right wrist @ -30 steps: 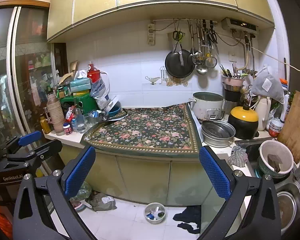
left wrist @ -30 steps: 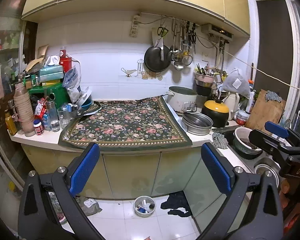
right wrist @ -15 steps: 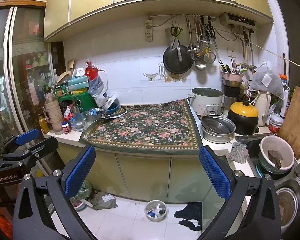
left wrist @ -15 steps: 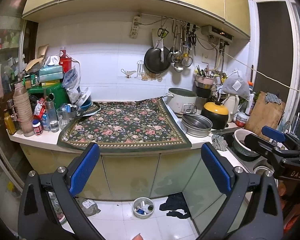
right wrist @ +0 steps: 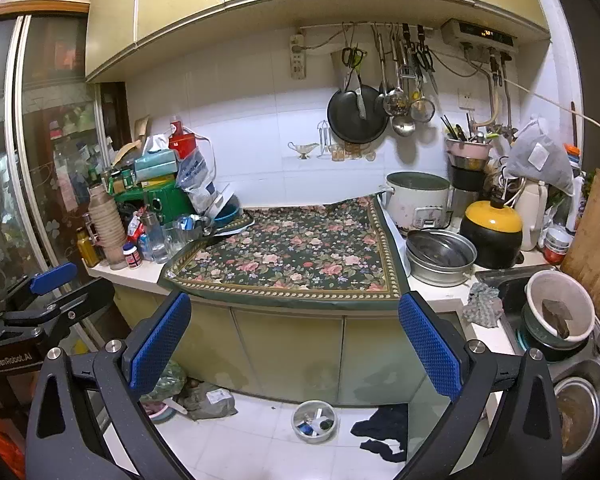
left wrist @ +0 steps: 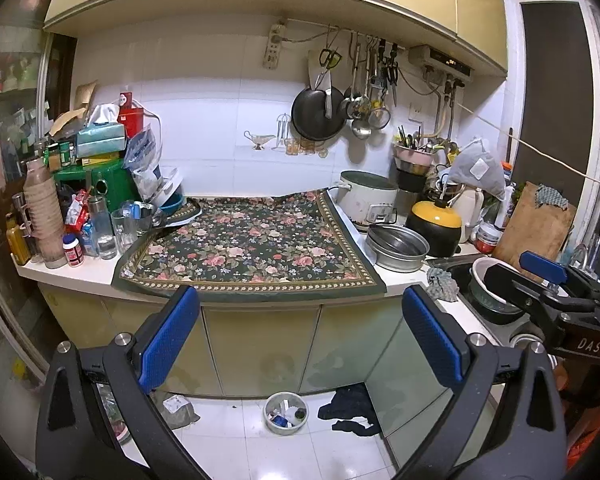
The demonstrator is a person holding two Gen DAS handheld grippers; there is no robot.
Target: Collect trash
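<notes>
A small round bowl of scraps stands on the white floor below the counter; it also shows in the right wrist view. A crumpled grey packet and a green bag lie on the floor at the left. A dark cloth lies right of the bowl. My left gripper is open and empty, well back from the counter. My right gripper is open and empty too. Each gripper shows at the edge of the other's view.
A floral cloth covers the counter. Bottles, cups and boxes crowd its left end. A rice cooker, steel pan and black pot stand at right. The sink holds bowls.
Both grippers have drawn back and slightly up from the counter; the view has shifted a little. Both stay open and empty.
</notes>
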